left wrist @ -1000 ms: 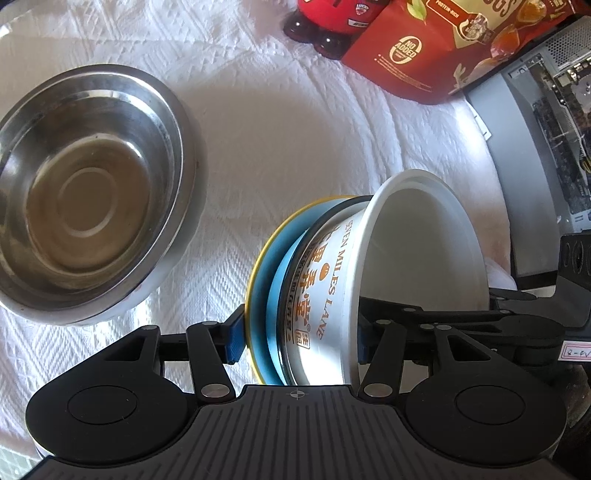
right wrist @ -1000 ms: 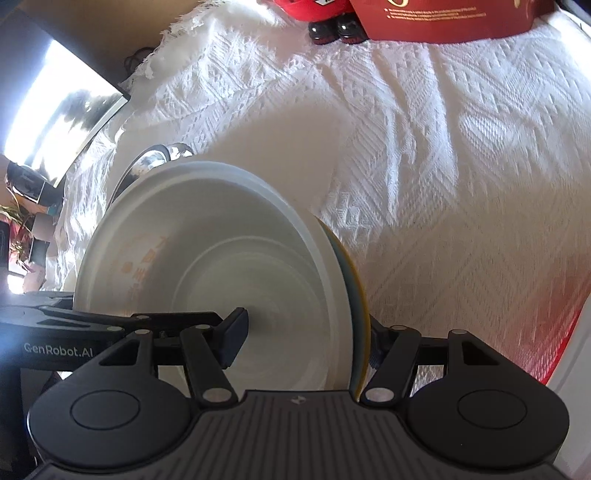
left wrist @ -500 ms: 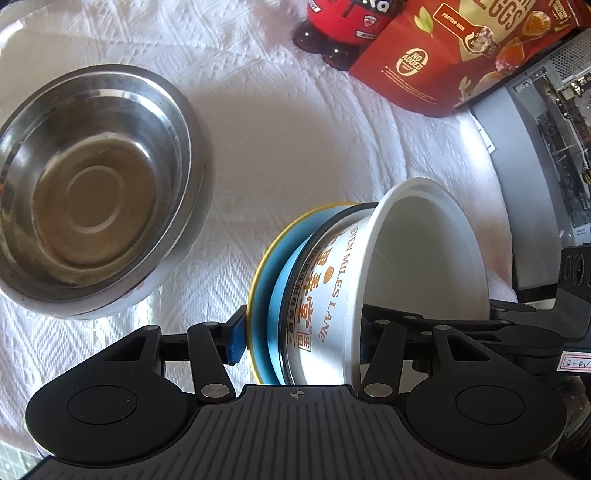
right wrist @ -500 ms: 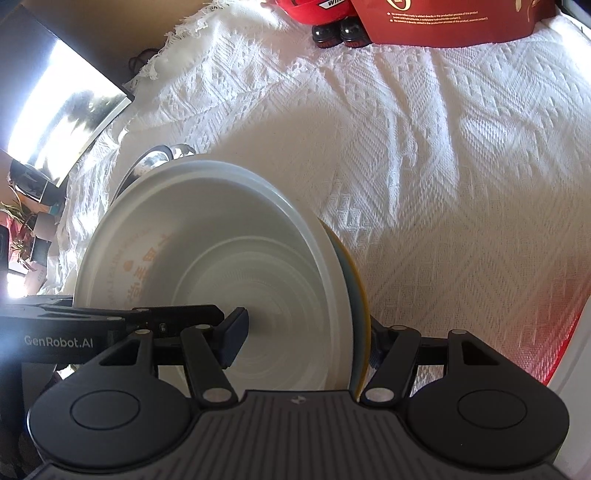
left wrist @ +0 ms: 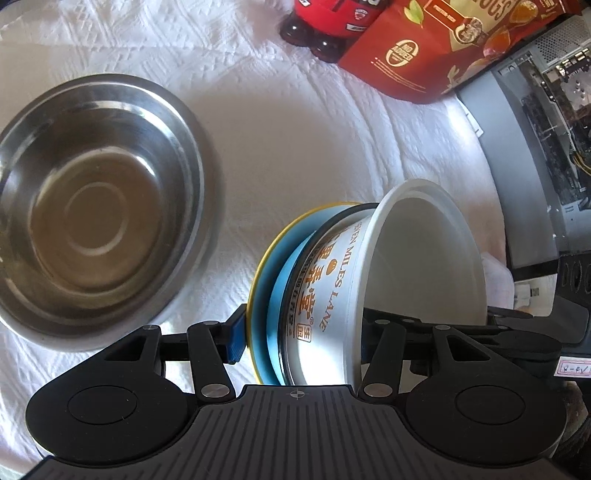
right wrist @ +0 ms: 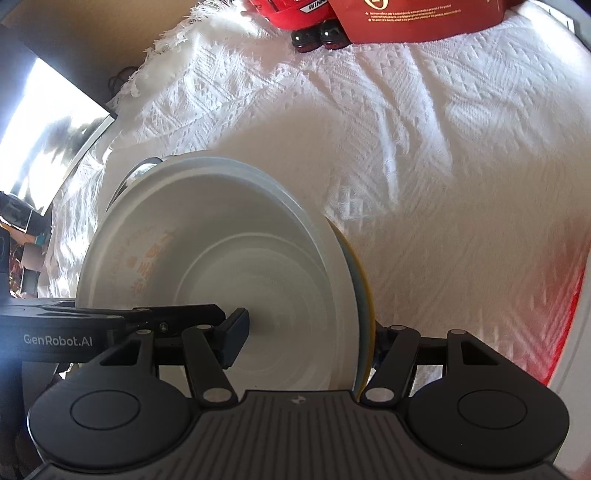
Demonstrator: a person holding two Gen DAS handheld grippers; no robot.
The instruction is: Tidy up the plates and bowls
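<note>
Both grippers clamp one stack held on edge above the cloth: a white paper bowl [left wrist: 417, 266] printed with orange lettering, nested against a blue plate with a yellow rim [left wrist: 264, 280]. My left gripper [left wrist: 299, 332] is shut across the stack from one side. My right gripper [right wrist: 306, 339] is shut across it from the other side, looking into the bowl's white inside [right wrist: 221, 273]. A large steel bowl [left wrist: 92, 206] sits upright on the cloth at the left; only its rim [right wrist: 142, 168] shows behind the stack in the right wrist view.
A white textured cloth [right wrist: 443, 166] covers the table. A red pouch [left wrist: 436, 48] and a red toy car [left wrist: 325, 26] stand at the far edge. An open computer case [left wrist: 546, 129] stands at the right. A monitor [right wrist: 44, 122] stands at the left.
The stack and both grippers have drifted slightly toward me and to the right over the cloth. The grip on the stack is unchanged.
</note>
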